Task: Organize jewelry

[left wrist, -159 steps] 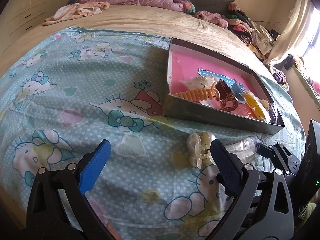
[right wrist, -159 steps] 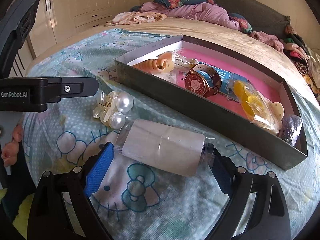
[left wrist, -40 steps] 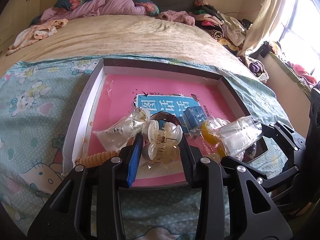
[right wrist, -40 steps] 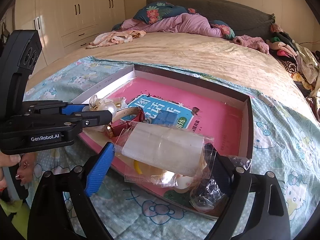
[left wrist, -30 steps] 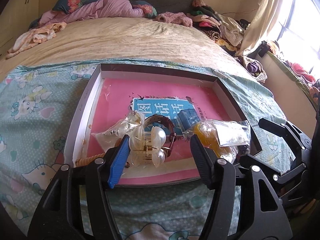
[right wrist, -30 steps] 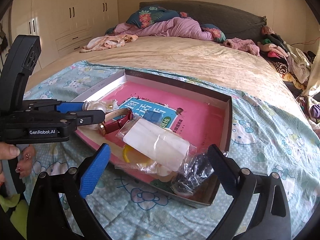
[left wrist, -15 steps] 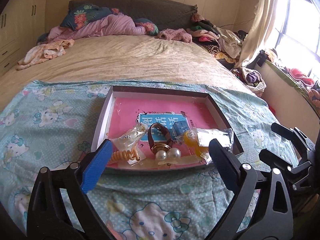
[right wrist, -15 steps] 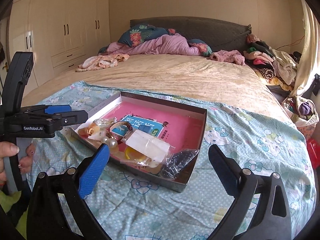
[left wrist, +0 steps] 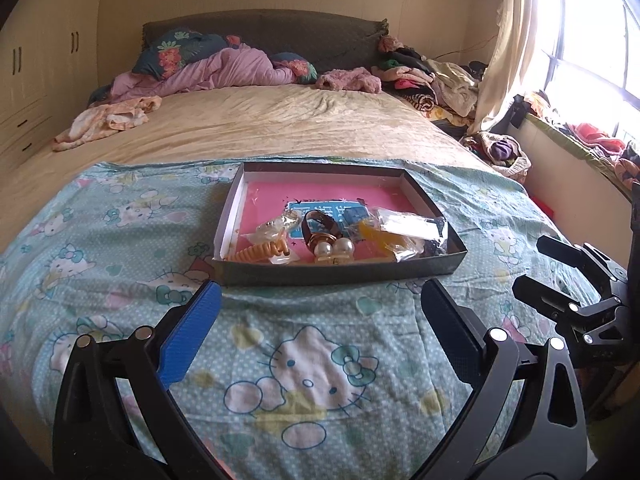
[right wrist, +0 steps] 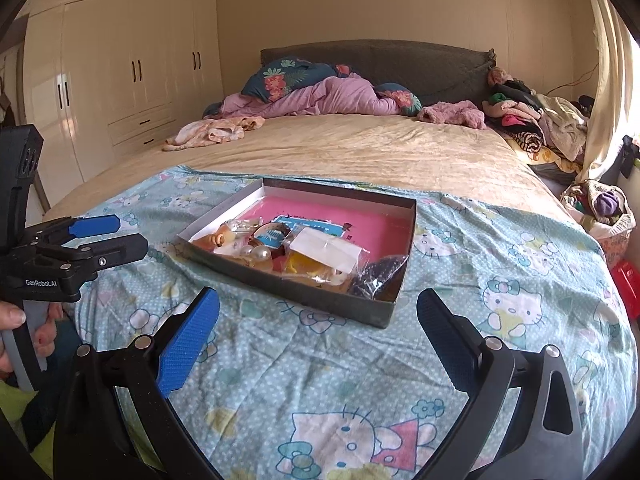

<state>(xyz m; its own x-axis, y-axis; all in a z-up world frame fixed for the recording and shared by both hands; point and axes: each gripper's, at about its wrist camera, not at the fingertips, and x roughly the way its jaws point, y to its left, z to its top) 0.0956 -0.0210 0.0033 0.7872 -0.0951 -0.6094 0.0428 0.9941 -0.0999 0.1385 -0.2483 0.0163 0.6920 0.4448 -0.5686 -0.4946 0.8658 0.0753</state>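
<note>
Hovering above the near end of the bed, left gripper has its fingers spread wide with nothing between them; right gripper likewise, fingers wide and bare. Both sit short of the tray, not touching it.

Tray: shallow dark-walled box, pink floor, resting on the Hello Kitty sheet near the sheet's far edge. All visible jewelry lies inside it, bunched along the near wall.
- Near-left corner: orange spiral hair tie, touching a small clear bag.
- Middle of near wall: pearl hair clip, just in front of the brown-strap watch.
- Toward near-right corner: clear packet with white insert lying over a yellow item; dark beaded piece in plastic in the corner itself.
- Blue printed card lies flat on the tray floor, partly covered by the watch.

Beyond the sheet: tan bedspread, purple bedding at the headboard, a clothes pile at the far-right corner. Wardrobe stands along the left wall.
</note>
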